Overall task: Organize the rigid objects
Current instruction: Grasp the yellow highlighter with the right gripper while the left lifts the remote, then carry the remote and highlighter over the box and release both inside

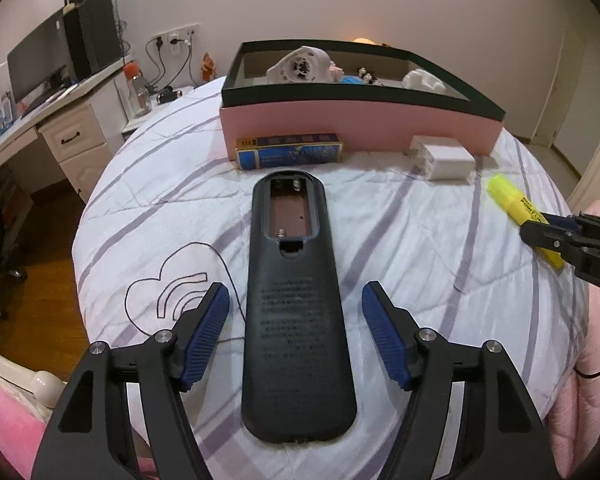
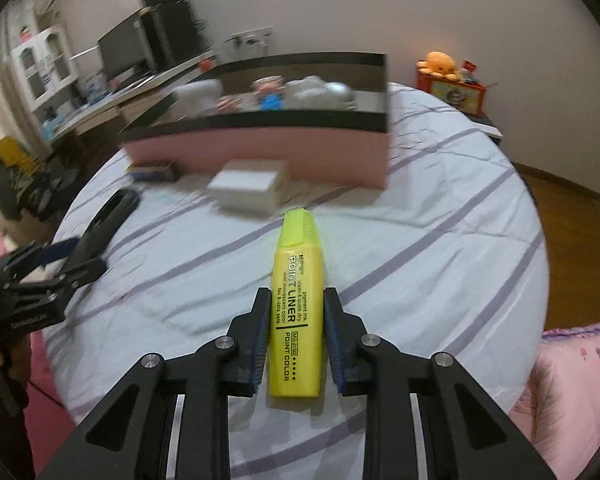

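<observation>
Lower centre of right wrist view: right hand-held gripper clamps yellow highlighter; left hand-held gripper half-open, straddling remote untouched. Next: lift into pink box.

Yellow highlighter, pink box, purple-striped white quilt

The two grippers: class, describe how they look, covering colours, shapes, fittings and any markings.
Both the left gripper and the right gripper are matte black with angular linkage arms that have triangular cut-outs. Round silver pivot pins sit at the joints. Each finger carries a ribbed blue pad. In the left wrist view, the right gripper's body shows pale raised letters, partly cut off.
</observation>
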`<action>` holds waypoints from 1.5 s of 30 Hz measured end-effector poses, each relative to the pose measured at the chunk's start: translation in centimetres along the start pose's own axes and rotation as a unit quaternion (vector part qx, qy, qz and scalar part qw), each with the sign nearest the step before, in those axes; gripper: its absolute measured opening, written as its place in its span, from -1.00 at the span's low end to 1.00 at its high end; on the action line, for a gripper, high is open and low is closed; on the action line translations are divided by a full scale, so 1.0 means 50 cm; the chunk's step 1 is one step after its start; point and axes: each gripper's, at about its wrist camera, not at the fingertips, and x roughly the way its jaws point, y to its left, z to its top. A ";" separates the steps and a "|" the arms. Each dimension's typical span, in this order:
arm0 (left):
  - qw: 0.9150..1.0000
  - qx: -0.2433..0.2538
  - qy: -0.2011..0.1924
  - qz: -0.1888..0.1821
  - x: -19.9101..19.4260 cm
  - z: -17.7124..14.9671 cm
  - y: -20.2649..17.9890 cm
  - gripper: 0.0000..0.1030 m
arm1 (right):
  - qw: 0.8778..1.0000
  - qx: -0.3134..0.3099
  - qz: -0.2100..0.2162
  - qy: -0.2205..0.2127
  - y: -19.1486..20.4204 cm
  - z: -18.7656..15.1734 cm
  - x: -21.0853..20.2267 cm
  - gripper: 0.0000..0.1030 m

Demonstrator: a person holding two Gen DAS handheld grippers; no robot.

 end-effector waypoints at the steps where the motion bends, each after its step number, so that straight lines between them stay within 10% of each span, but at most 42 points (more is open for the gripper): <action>1: 1.000 0.000 -0.002 0.002 0.002 -0.001 -0.001 0.41 | 1.000 -0.006 -0.005 0.000 0.008 -0.004 0.002 -0.49; 7: 1.000 -0.017 0.000 -0.001 0.004 0.007 0.008 0.40 | 0.999 -0.022 -0.037 -0.013 0.028 -0.013 0.006 -0.49; 12: 0.999 -0.042 -0.010 -0.021 0.005 0.016 0.029 -0.12 | 0.999 -0.021 -0.038 -0.016 0.022 -0.005 0.013 -0.43; 19: 0.999 -0.039 -0.011 -0.015 0.004 0.017 0.019 -0.14 | 0.998 -0.039 -0.050 -0.031 0.036 -0.004 0.024 -0.26; 23: 0.999 -0.046 -0.013 -0.020 -0.004 0.014 0.024 -0.14 | 0.997 -0.041 -0.053 -0.040 0.034 -0.009 0.020 -0.48; 45: 0.996 0.012 -0.060 -0.058 -0.095 0.083 -0.046 -0.14 | 0.995 0.008 0.073 -0.071 0.036 0.042 -0.059 -0.48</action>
